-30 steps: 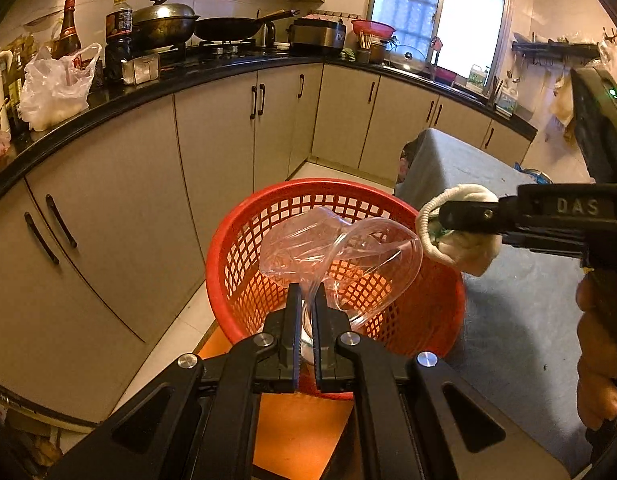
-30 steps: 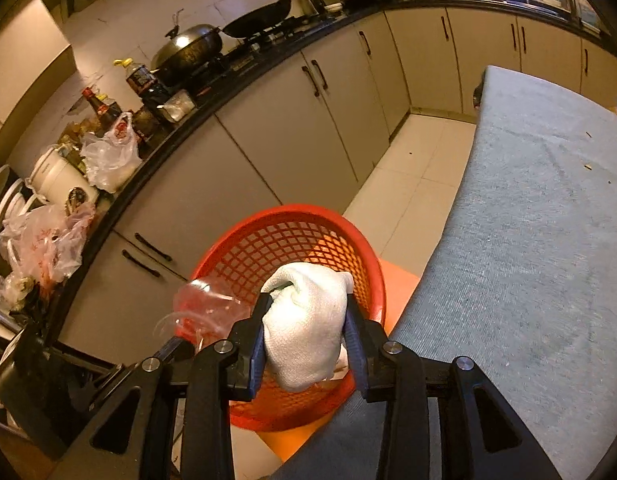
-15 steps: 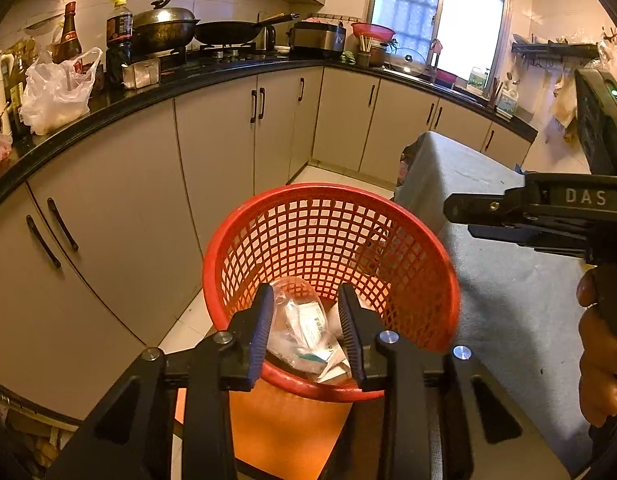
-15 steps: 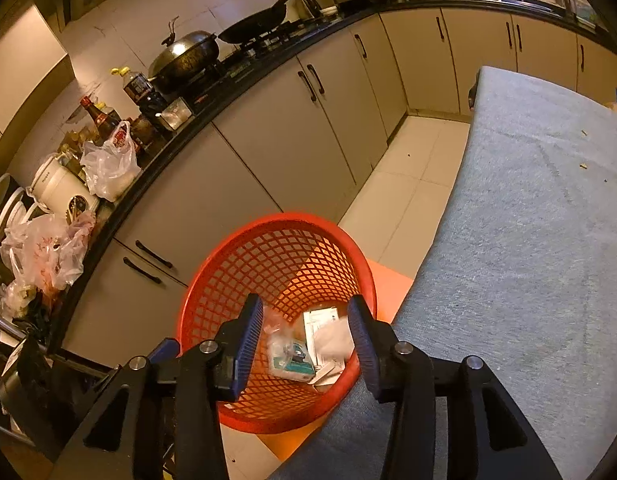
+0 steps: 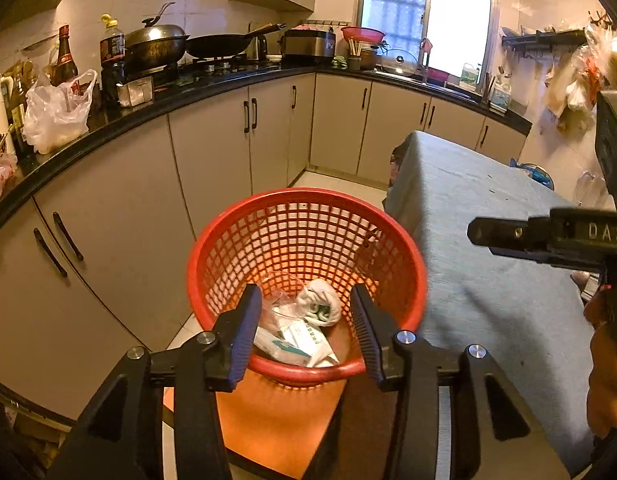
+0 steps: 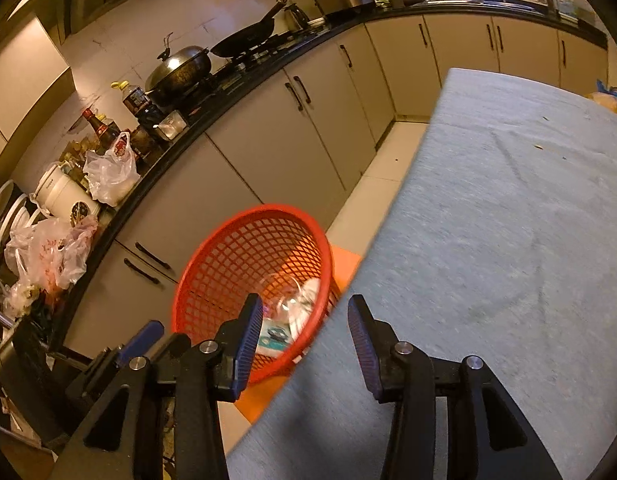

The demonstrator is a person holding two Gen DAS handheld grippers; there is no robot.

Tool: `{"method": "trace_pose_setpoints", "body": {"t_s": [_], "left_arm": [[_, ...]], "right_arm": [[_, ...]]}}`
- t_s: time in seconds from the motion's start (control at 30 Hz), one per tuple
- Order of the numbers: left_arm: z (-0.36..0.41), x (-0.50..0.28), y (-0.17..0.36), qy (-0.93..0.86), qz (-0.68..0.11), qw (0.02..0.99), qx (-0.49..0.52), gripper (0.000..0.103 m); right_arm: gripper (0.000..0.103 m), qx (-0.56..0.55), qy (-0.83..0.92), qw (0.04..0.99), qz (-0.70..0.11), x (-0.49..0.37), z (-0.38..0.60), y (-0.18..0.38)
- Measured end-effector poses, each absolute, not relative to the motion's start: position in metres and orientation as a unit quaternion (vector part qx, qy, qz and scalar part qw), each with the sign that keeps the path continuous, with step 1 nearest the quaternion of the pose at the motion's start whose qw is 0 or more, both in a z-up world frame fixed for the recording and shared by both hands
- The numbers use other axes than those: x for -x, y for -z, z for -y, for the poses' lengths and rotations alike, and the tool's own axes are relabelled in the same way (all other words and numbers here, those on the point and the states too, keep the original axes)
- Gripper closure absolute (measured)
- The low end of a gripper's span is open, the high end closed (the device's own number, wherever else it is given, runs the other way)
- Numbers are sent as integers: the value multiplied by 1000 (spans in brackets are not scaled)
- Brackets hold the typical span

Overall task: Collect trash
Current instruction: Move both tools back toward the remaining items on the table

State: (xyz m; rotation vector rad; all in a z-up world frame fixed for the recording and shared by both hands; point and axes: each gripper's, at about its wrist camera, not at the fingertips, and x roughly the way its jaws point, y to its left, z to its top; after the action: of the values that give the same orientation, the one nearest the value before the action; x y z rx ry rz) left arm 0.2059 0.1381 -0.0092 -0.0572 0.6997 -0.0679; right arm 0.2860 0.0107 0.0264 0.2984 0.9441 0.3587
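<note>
A red mesh waste basket (image 5: 308, 216) stands on an orange stool (image 5: 276, 420) beside the table. Inside lie a white cloth (image 5: 322, 306), clear plastic (image 5: 282, 300) and paper packets (image 5: 300, 340). My left gripper (image 5: 306, 330) is open and empty just above the basket's near rim. My right gripper (image 6: 304, 340) is open and empty, over the table edge beside the basket (image 6: 244, 248); it also shows at the right of the left wrist view (image 5: 548, 236). The trash shows in the basket in the right wrist view (image 6: 296, 308).
A table with a grey-blue cloth (image 6: 508, 220) lies right of the basket. Beige cabinets (image 5: 212, 160) under a black counter (image 5: 108, 124) curve along the left and back, with pans, bottles and plastic bags (image 5: 56, 112). Tiled floor (image 6: 372, 196) lies between cabinets and table.
The left gripper opened and dropped the clear plastic into the basket. The right gripper opened and dropped the white cloth in, then moved right and back over the table edge.
</note>
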Motion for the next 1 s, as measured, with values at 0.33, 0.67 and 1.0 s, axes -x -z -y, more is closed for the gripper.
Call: {"method": "trace_pose_setpoints", "body": {"t_s": [0.33, 0.67, 1.0], "left_arm": [[-96, -193, 4, 49, -336, 941, 2, 51], [-37, -178, 4, 97, -335, 936, -34, 46], [48, -164, 15, 171, -344, 919, -88, 46]], "right_arm": [[54, -127, -149, 875, -442, -247, 22, -25], [54, -100, -119, 896, -417, -186, 66, -35], [54, -183, -36, 913, -363, -114, 188, -40]]}}
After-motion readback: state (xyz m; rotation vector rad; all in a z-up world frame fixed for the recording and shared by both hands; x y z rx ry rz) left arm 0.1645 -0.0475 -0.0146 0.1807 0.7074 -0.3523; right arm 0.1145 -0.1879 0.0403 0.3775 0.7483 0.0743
